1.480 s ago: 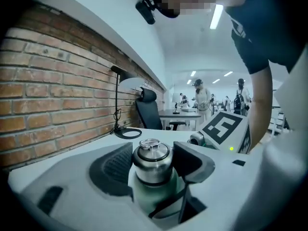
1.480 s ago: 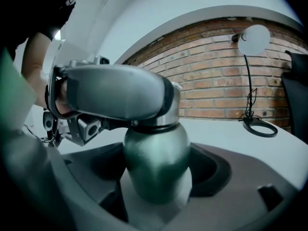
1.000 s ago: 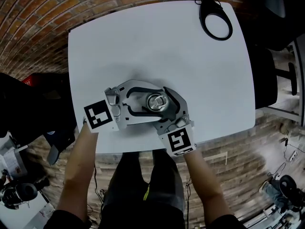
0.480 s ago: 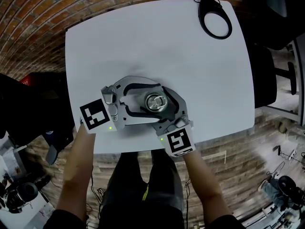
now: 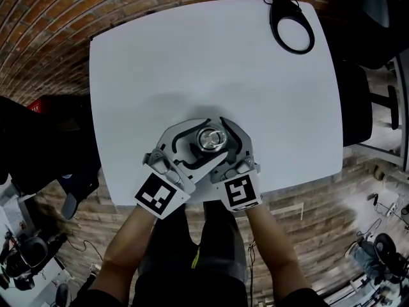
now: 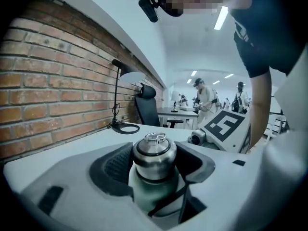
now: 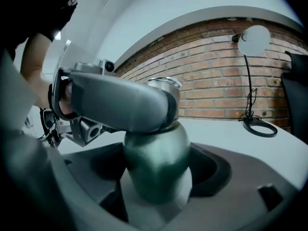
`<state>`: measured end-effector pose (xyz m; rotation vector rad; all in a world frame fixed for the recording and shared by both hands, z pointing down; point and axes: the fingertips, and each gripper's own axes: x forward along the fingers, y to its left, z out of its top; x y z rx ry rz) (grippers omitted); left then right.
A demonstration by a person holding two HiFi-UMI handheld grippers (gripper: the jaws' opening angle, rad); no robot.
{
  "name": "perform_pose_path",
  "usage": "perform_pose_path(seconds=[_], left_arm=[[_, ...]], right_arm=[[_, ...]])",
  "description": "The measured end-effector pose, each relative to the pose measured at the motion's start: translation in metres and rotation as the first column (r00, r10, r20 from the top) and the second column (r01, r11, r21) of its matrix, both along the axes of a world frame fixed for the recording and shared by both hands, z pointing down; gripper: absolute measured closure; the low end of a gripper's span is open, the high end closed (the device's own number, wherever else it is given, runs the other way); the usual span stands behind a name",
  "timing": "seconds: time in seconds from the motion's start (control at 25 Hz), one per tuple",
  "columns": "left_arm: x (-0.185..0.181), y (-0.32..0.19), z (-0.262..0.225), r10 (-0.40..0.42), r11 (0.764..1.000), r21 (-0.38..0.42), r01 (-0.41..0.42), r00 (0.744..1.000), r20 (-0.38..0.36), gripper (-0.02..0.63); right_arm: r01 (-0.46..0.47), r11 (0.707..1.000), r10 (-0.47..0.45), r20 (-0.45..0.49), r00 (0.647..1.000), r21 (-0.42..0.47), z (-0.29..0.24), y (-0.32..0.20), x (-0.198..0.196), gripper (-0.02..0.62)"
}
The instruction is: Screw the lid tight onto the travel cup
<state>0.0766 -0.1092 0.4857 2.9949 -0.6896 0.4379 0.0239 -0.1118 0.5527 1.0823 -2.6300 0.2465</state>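
Left gripper: reaches in from worktop's near edge, jaws closing on lid.
Right gripper: clamps travel cup body.

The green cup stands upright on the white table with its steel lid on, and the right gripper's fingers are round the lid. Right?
No. The right gripper has its fingers round the green body of the cup, below the lid, as the right gripper view shows.
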Motion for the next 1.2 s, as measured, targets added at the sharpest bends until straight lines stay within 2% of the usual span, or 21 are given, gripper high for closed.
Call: perform_pose_path(seconds=[0.12, 0.24, 0.4, 0.52, 0.92, 1.08, 1.2], left_arm=[[0.002, 0.004, -0.003, 0.110, 0.993, 0.042, -0.110, 0.994, 0.008, 0.339], [0.004, 0.009, -0.005, 0.246, 0.967, 0.065, -0.246, 0.969, 0.005, 0.339], [0.005, 0.017, -0.006, 0.425, 0.903, 0.073, -0.423, 0.905, -0.022, 0.339], [0.005, 0.020, -0.005, 0.520, 0.854, 0.042, -0.518, 0.853, -0.040, 0.339], [0.006, 0.027, 0.001, 0.675, 0.736, -0.058, -0.674, 0.738, -0.007, 0.338], [0.007, 0.031, 0.000, 0.712, 0.698, -0.081, -0.712, 0.701, -0.023, 0.338], [0.008, 0.032, -0.001, 0.728, 0.680, -0.086, -0.728, 0.684, -0.041, 0.337]], right_arm=[[0.003, 1.000, -0.003, -0.003, 1.000, 0.002, 0.000, 0.001, -0.001, 0.227], [0.009, 1.000, -0.009, -0.005, 1.000, 0.000, -0.001, 0.001, -0.001, 0.227], [0.017, 1.000, -0.017, 0.003, 1.000, 0.001, -0.002, 0.002, -0.001, 0.227], [0.019, 1.000, -0.019, 0.001, 1.000, 0.002, -0.001, 0.002, -0.002, 0.227], [0.027, 1.000, -0.027, 0.010, 1.000, -0.005, -0.001, 0.002, -0.001, 0.227], [0.030, 0.999, -0.029, 0.026, 0.999, -0.012, -0.002, 0.003, -0.001, 0.227], [0.032, 0.999, -0.032, 0.038, 0.999, -0.014, -0.003, 0.003, -0.001, 0.227]])
